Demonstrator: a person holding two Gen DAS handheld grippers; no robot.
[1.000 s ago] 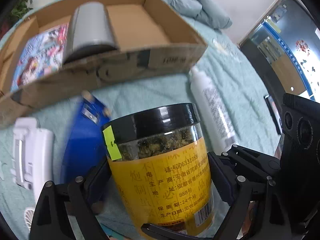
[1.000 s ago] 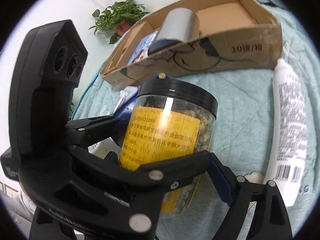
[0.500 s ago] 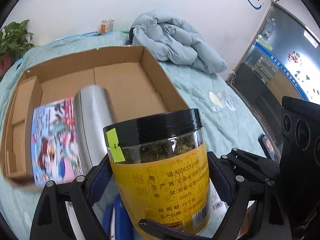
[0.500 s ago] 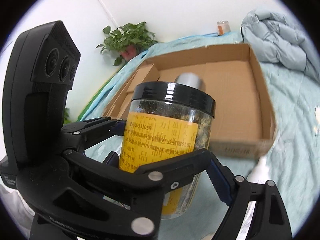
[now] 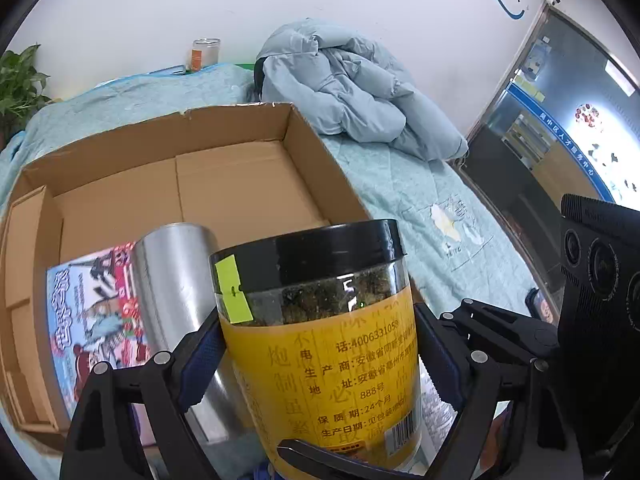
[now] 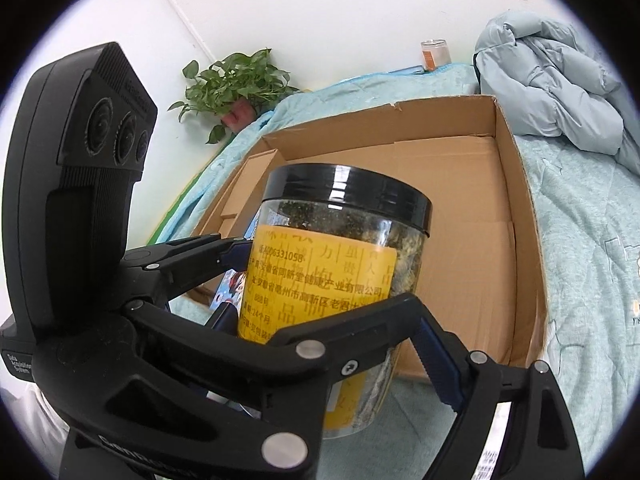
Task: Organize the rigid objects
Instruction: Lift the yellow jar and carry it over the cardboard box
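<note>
The jar (image 5: 320, 344), black-lidded with a yellow label, stands upright in mid-air in front of the cardboard box (image 5: 320, 160). My left gripper (image 5: 320, 364) and right gripper (image 6: 336, 312), both spread wide, clamp its sides. In the box lie a steel cylinder (image 5: 176, 280) and a booklet (image 5: 92, 312).

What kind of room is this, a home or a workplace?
Probably a bedroom-like room, perhaps inside an office building. A bed with a teal quilt carries the cardboard box and a crumpled puffer jacket; a potted plant stands by the wall, and a glass door with printed signs suggests a workplace.
</note>
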